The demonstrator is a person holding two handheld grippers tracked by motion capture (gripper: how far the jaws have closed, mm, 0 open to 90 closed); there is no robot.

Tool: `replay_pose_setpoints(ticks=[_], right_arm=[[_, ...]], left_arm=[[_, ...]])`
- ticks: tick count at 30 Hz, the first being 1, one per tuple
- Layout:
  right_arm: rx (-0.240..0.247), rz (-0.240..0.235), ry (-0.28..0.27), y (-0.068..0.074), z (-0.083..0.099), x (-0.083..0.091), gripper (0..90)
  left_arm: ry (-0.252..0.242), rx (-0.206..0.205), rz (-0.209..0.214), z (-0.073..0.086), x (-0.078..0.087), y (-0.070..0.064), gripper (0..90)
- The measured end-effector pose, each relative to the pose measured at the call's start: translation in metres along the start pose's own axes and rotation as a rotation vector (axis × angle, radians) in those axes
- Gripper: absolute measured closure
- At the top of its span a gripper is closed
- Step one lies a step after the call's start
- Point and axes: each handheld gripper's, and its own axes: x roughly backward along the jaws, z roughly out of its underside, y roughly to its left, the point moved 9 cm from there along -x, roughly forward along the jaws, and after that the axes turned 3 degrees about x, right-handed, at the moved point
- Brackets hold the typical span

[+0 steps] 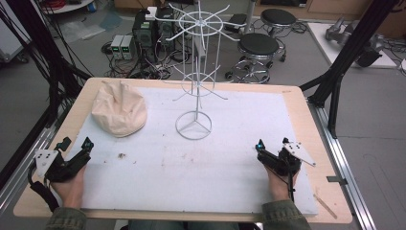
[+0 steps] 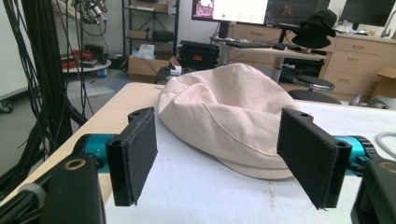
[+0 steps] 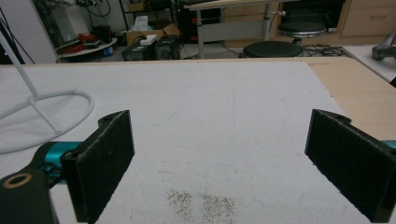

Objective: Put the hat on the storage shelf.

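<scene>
Scene: a white mat (image 1: 191, 163) covers a wooden table (image 1: 311, 120); on it lie a cream cloth hat (image 1: 118, 108) and a white wire display rack (image 1: 194, 72).

Progress: judged from the layout, the work, apparently hanging the hat on the rack, has not begun. The hat lies slumped on the mat, untouched, and the rack's arms are bare. Grasping, lifting and hanging all remain.

Left gripper (image 1: 87, 143): jaws spread wide and empty, held low at about 8 o'clock on the table. In the left gripper view the hat (image 2: 233, 121) sits framed between the two pads (image 2: 133, 154), beyond their tips and not touching them.

Right gripper (image 1: 261, 146): jaws spread wide and empty, at about 4 o'clock on the table. The right gripper view looks over bare mat, with the rack's ring base (image 3: 46, 116) at its 9 o'clock.

Hat relative to the grippers: at about 1 o'clock from the left gripper, near but apart; at about 10 o'clock from the right gripper, well apart, with the rack base between.

Rack: stands near the table's centre, towards 12 o'clock, just right of the hat.
</scene>
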Motion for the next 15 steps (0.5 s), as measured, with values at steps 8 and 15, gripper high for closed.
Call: replay_pose_setpoints(ticks=[8, 15], right_arm=[[-0.002, 0.007, -0.004, -0.0005, -0.0006, 0.0008, 7.1], [-0.003, 0.001, -0.003, -0.0005, -0.0002, 0.0002, 7.1]], left_arm=[[0.0, 0.006, -0.004, 0.0, -0.0001, 0.001, 28.7], [0.0, 0.012, 0.002, 0.0004, -0.0004, 0.0005, 28.7]])
